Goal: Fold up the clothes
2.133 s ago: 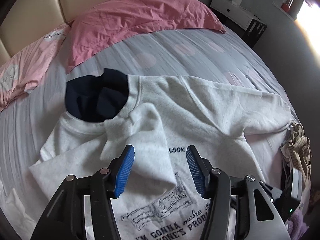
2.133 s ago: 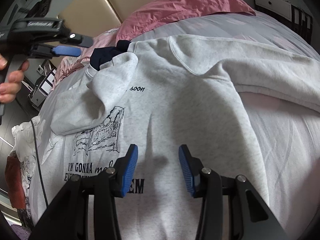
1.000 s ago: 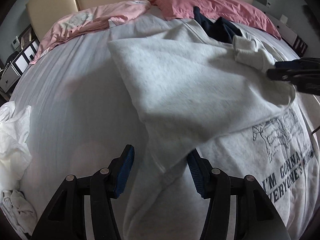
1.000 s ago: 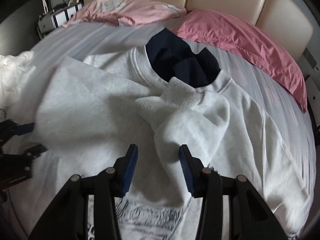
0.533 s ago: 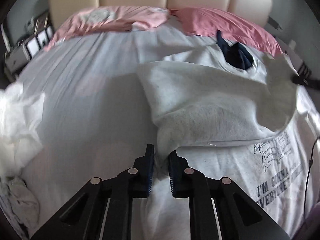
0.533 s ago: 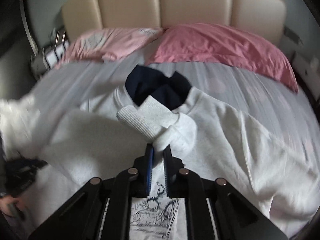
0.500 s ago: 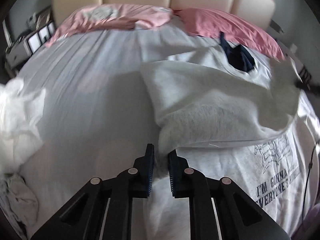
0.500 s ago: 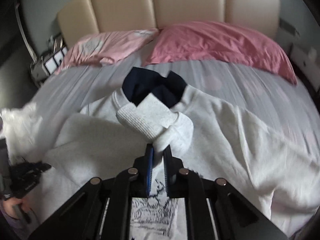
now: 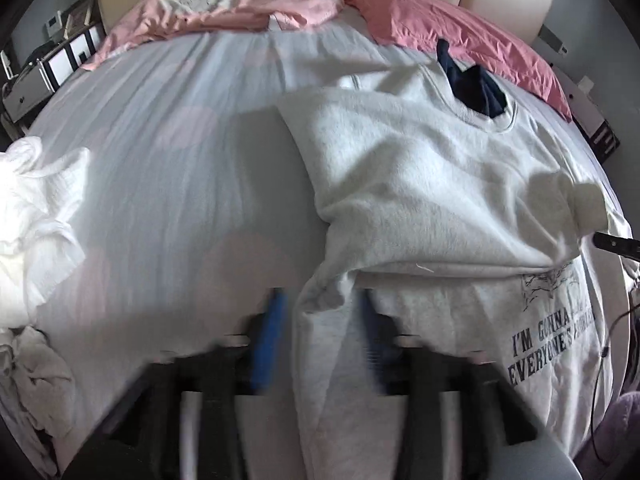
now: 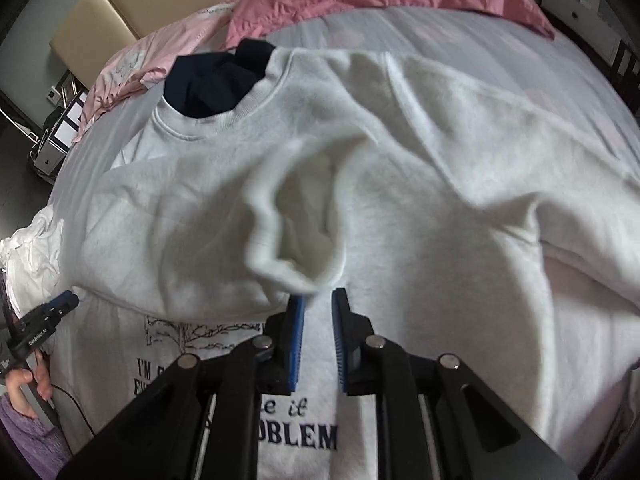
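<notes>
**One sleeve across the chest, the rest of the sweatshirt still spread**

The grey sweatshirt [image 10: 420, 184] lies face up on the bed [image 9: 160, 168], collar toward the pink pillows [image 9: 460, 36], with a navy garment [image 10: 216, 80] showing through the neck opening. The sleeve [image 9: 420, 200] on the wearer's right is folded in over the chest and covers the top of the printed drawing; its cuff [image 10: 296, 236] stands open just ahead of the right tool [image 10: 318, 336].

That tool's blue pads stand a little apart, with no cloth between them — the cuff looks free. The left tool [image 9: 320, 340] is blurred by motion, but its pads show well apart, straddling a ridge of fabric at the sweatshirt's side edge without pinching it.

As a judgement, the fold is partly made. One sleeve is in; the opposite sleeve [image 10: 560, 152] is spread out over the bedsheet, and the lower body with its lettering (only part of it readable) lies flat and unfolded. What is left, as far as the views show, is that far sleeve and the fold of the body lengthwise or hem-to-collar. A crumpled white garment [image 9: 36, 216] sits at the bed's edge, well apart from the sweatshirt.
</notes>
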### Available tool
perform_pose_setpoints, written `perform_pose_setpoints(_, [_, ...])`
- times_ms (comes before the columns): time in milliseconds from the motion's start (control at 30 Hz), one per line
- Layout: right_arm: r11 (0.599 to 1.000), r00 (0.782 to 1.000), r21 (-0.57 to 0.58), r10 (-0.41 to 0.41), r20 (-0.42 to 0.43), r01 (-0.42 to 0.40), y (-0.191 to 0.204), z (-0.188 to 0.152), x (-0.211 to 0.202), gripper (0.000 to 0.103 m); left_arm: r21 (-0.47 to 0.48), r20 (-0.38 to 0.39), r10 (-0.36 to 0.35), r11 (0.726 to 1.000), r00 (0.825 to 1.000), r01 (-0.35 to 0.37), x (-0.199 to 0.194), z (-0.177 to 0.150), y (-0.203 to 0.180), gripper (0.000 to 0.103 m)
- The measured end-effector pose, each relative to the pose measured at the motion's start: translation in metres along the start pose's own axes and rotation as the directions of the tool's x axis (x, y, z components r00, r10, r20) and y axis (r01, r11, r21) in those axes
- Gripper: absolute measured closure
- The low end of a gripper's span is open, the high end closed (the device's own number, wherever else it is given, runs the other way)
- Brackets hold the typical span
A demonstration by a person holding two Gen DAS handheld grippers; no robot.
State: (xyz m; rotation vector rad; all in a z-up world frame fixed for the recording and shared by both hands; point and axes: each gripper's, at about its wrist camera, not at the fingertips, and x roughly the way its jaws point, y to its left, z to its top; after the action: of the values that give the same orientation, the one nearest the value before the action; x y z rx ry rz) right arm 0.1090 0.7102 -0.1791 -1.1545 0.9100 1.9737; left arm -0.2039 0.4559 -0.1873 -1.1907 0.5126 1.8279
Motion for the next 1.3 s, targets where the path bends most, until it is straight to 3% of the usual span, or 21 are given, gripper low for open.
perform_pose_setpoints(33, [1.000,1.000,0.000,0.013,0.015,-0.013,-0.001,0.000,-0.008,0.083,0.000,0.025,0.002,1.000,1.000,-0.002,-0.007,0.002,0.000,0.040])
perform_pose_setpoints(100, [0.999,0.998,0.011,0.048,0.044,-0.048,-0.004,0.001,-0.024,0.063,-0.017,0.055,-0.026,0.999,0.998,0.027,-0.016,0.006,0.002,0.039])
perform_pose_setpoints(167, [0.997,0.997,0.032,0.067,0.048,-0.069,-0.010,0.009,-0.026,0.051,-0.065,0.071,-0.066,0.995,0.995,0.071,-0.022,0.010,0.009,0.039])
perform_pose_setpoints(333, [0.980,0.993,0.161,0.110,0.043,-0.116,-0.042,0.033,-0.013,0.051,-0.137,0.070,-0.053,0.989,0.996,0.062,-0.017,0.013,0.019,0.039])
perform_pose_setpoints(467, [0.958,0.988,0.240,0.152,0.030,-0.154,-0.066,0.051,0.010,0.052,-0.210,0.072,-0.093,0.972,0.993,0.106,-0.008,0.017,0.026,0.039])
perform_pose_setpoints(533, [0.948,0.984,0.267,0.180,0.011,-0.176,-0.072,0.057,0.025,0.055,-0.228,0.074,-0.101,0.967,0.992,0.115,-0.004,0.018,0.026,0.039])
perform_pose_setpoints(600, [0.945,0.982,0.273,0.190,-0.008,-0.181,-0.072,0.058,0.035,0.074,-0.213,0.062,-0.091,0.972,0.994,0.103,0.001,0.018,0.021,0.039])
perform_pose_setpoints(633, [0.944,0.981,0.276,0.195,-0.017,-0.183,-0.072,0.059,0.040,0.079,-0.200,0.055,-0.084,0.975,0.995,0.093,0.003,0.017,0.019,0.039])
perform_pose_setpoints(700, [0.976,0.992,0.180,0.122,-0.001,-0.120,-0.057,0.060,0.031,0.095,-0.172,0.042,-0.065,0.983,0.997,0.071,0.007,0.016,0.013,0.039])
perform_pose_setpoints(767, [0.995,0.998,0.081,0.050,0.023,-0.051,-0.041,0.062,0.022,0.097,-0.142,0.033,-0.043,0.989,0.999,0.047,0.009,0.014,0.006,0.039])
perform_pose_setpoints(867, [0.997,0.990,-0.075,-0.011,0.143,0.022,-0.013,0.072,-0.010,0.098,-0.097,0.020,-0.009,0.995,1.000,0.011,0.014,0.011,-0.003,0.039])
perform_pose_setpoints(1000, [0.991,0.954,-0.099,-0.056,0.294,0.089,-0.004,0.087,-0.044,0.098,0.018,-0.002,0.081,0.997,0.997,-0.081,0.022,0.004,-0.022,0.039])
perform_pose_setpoints(1067, [0.990,0.944,-0.089,-0.076,0.321,0.110,-0.006,0.090,-0.048,0.098,0.051,-0.004,0.117,0.992,0.993,-0.116,0.029,0.002,-0.027,0.039])
perform_pose_setpoints(1100, [0.991,0.951,-0.083,-0.073,0.299,0.102,-0.010,0.092,-0.044,0.098,0.053,-0.005,0.125,0.991,0.992,-0.124,0.033,0.002,-0.027,0.039])
perform_pose_setpoints(1167, [0.992,0.963,-0.074,-0.078,0.258,0.100,-0.017,0.093,-0.030,0.098,0.022,-0.019,0.094,0.995,0.995,-0.093,0.040,0.002,-0.024,0.052])
perform_pose_setpoints(1200, [0.992,0.966,-0.071,-0.087,0.243,0.107,-0.020,0.091,-0.022,0.098,0.012,-0.025,0.076,0.997,0.997,-0.076,0.042,0.001,-0.022,0.064])
perform_pose_setpoints(1300, [0.990,0.973,-0.057,-0.112,0.203,0.126,-0.030,0.087,0.000,0.098,-0.002,-0.033,0.067,0.998,0.997,-0.068,0.040,0.001,-0.019,0.076])
